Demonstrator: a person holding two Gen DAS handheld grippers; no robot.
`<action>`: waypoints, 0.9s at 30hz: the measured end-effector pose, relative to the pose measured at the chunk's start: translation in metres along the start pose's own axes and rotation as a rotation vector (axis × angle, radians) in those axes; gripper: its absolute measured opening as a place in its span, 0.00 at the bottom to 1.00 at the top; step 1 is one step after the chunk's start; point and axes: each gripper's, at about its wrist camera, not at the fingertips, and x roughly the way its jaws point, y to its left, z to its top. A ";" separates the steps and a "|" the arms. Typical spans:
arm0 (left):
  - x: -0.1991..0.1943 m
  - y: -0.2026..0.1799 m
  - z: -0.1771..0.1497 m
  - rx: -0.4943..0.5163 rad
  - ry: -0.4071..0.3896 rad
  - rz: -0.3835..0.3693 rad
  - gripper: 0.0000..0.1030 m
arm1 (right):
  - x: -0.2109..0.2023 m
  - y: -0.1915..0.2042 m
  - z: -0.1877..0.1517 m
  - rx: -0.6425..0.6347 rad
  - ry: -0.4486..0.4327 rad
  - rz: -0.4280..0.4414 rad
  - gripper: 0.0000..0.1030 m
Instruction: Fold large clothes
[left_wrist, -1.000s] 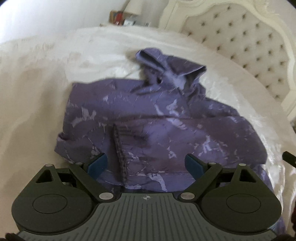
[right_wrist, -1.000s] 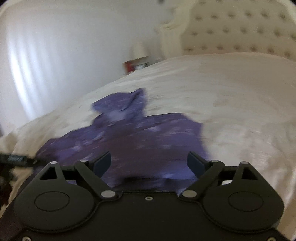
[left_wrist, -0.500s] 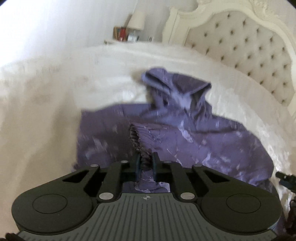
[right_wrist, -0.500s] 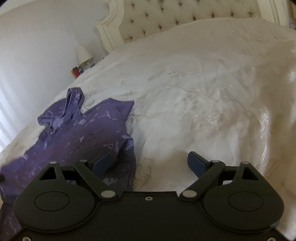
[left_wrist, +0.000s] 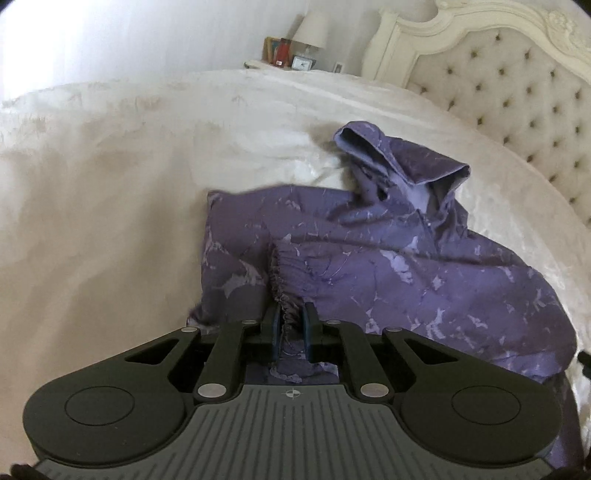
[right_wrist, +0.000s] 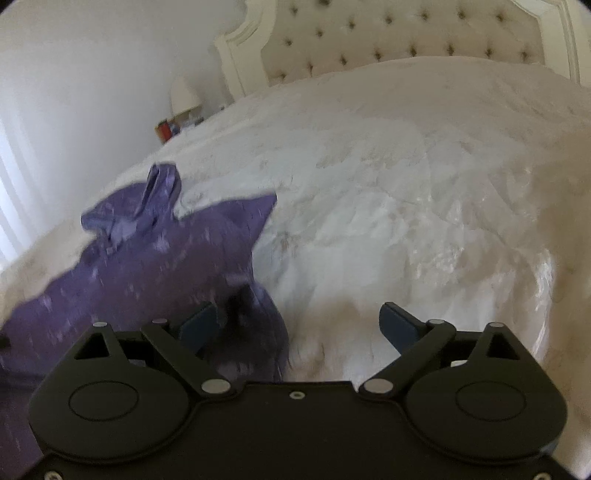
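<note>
I have the purple hooded jacket (left_wrist: 388, 266) lying spread on the white bedspread (left_wrist: 110, 184), straight ahead of my left gripper (left_wrist: 289, 325), its hood (left_wrist: 402, 158) bunched at the far end toward the tufted headboard (left_wrist: 517, 85). One sleeve is folded across the body, and its gathered elastic cuff (left_wrist: 280, 284) runs right into my left jaws, which are pinched narrow on it with the fabric puckering between the pads.

The cloth looks thin, light and limp, with a slightly slick sheen; I judge it will drape and slide, not hold a crease, so a fold needs to be laid down and smoothed. The cuff is a good hold: the elastic gives bulk to bite on. The hem corners and shoulder seams would be my other choices.

My right gripper (right_wrist: 299, 321) stands wide apart with nothing pressed between its pads. The jacket's near corner (right_wrist: 255, 321), blurred, sits just inside its left finger, and bare bedspread fills the rest of the gap. I reckon that corner is the next thing to take.

Beyond the bed's far edge stand a lamp (left_wrist: 310, 33) and small items on a nightstand.
</note>
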 end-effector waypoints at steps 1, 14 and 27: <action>0.001 0.001 0.000 0.001 0.001 0.000 0.12 | 0.002 0.000 0.004 -0.006 0.003 -0.006 0.93; 0.003 0.001 -0.003 0.024 0.006 0.002 0.13 | 0.020 0.007 0.026 0.000 0.017 0.010 0.94; 0.007 0.007 -0.016 -0.001 0.010 -0.058 0.16 | 0.026 0.003 0.009 -0.071 0.102 -0.082 0.94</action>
